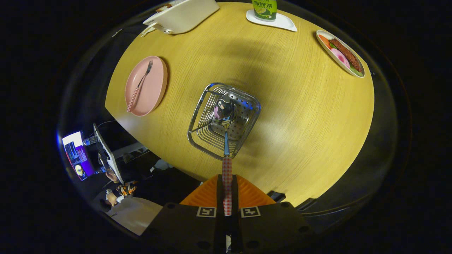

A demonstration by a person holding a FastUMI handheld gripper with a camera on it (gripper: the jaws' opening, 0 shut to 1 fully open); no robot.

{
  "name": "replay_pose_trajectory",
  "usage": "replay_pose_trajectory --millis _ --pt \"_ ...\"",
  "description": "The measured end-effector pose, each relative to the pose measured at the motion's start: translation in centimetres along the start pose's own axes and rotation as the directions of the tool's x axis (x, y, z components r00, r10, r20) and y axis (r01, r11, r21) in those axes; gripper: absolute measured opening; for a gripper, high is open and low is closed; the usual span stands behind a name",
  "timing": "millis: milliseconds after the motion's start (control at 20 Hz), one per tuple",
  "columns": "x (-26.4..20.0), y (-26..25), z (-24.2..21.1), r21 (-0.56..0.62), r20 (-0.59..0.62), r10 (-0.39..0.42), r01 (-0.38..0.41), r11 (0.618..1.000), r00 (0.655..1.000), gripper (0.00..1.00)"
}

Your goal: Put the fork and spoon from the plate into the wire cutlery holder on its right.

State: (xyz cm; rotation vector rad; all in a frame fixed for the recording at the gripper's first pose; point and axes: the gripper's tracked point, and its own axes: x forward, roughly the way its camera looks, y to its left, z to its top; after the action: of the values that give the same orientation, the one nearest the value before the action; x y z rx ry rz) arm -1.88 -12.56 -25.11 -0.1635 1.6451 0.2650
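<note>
Off to your left, past the table's edge, a lit screen [76,155] glows below the tabletop. On the wooden table [310,116] itself, the pink plate [152,91] lies well to the left of your fingers, and the fork [140,84] lies alone on it, tines pointing away from you and its checked handle reaching toward the plate's near rim. Beyond the plate, at the far side of the table, you can see a white tray-like object [183,16]. Straight ahead of your gripper [227,183] stands the wire cutlery holder [201,116], to the right of the plate and well apart from it, with a perforated metal floor. Your claw is clamped on the spoon [226,141]: both fingers press the checked handle between them, and the spoon runs forward so that its shiny bowl sits over the holder's opening; whether the bowl touches the floor you cannot tell from here. Further right along the far edge, a green carton [265,8] stands on a small white dish [282,23], and at the far right a white oval plate [323,40] carries food [344,54] in red, pink and green.
</note>
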Motion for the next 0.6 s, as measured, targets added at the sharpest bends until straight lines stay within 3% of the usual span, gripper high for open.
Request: replay_pose_trajectory --millis 350,400,600 --pt "-0.6 0.2 2.6 0.073 0.039 0.011 -0.014 0.997 0.999 0.17" --pt "-0.9 0.2 3.1 0.075 0.06 0.007 -0.012 0.997 0.998 0.22" --pt "-2.3 0.7 4.5 0.075 0.163 0.026 -0.038 0.996 0.986 0.63"
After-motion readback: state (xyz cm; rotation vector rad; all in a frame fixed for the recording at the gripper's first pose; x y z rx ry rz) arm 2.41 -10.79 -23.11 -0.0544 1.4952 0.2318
